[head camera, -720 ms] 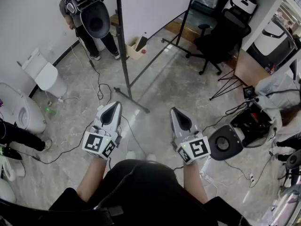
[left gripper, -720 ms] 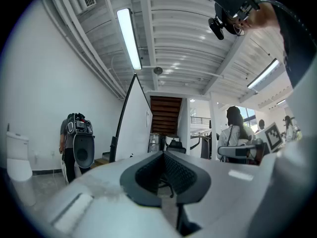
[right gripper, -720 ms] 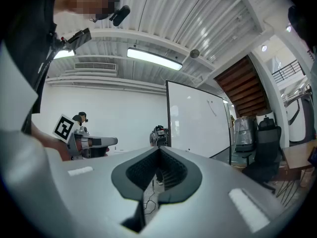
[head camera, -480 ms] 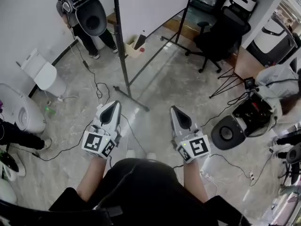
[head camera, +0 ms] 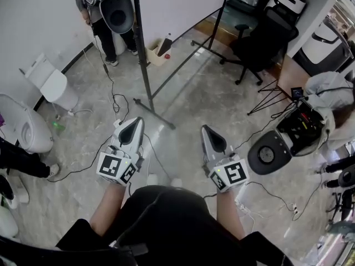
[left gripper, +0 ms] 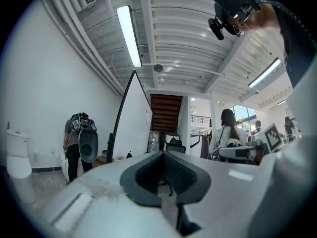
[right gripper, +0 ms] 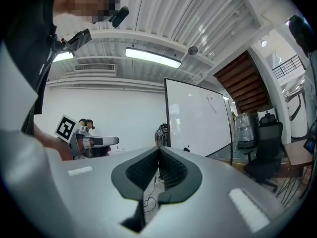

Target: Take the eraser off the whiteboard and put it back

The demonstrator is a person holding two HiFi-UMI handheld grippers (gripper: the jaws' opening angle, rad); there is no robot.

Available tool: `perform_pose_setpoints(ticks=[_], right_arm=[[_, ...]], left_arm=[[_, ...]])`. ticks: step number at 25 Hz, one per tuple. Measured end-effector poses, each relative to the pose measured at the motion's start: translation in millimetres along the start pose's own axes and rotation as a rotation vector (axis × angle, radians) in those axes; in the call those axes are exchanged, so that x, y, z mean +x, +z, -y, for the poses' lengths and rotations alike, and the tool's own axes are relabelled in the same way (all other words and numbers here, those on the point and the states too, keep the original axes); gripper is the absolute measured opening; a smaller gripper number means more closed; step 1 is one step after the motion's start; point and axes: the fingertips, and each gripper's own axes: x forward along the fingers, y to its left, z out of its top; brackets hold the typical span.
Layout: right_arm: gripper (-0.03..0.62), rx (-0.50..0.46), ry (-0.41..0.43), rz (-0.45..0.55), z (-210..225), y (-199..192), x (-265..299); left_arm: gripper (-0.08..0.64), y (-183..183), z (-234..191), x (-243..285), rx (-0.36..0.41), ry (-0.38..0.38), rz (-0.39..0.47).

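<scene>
Squinting for the eraser (head camera: pixel 165 45), I think it's that small dark bit at the bottom edge of the whiteboard (head camera: pixel 183 4), on the far side, though it's too small to be sure. Both claws sit level over the floor (head camera: pixel 211 98), well apart from the board. Left claw (head camera: pixel 135 125) is pinched closed with nothing in it, and the right claw (head camera: pixel 207 129) is the same. A black office chair (head camera: pixel 260 37) sits far right.

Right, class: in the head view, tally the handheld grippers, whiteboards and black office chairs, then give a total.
gripper: 2 (left gripper, right gripper)
whiteboard: 1
black office chair: 1
Total: 4
</scene>
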Motion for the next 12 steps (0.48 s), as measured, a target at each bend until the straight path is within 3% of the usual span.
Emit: perform_pose_setpoints(ticks=[12], right_arm=[[0.009,0.029,0.046,-0.025,23,-11,-23]], left_arm=[[0.003,-19,36,14,-0.015,0.010,-0.028]])
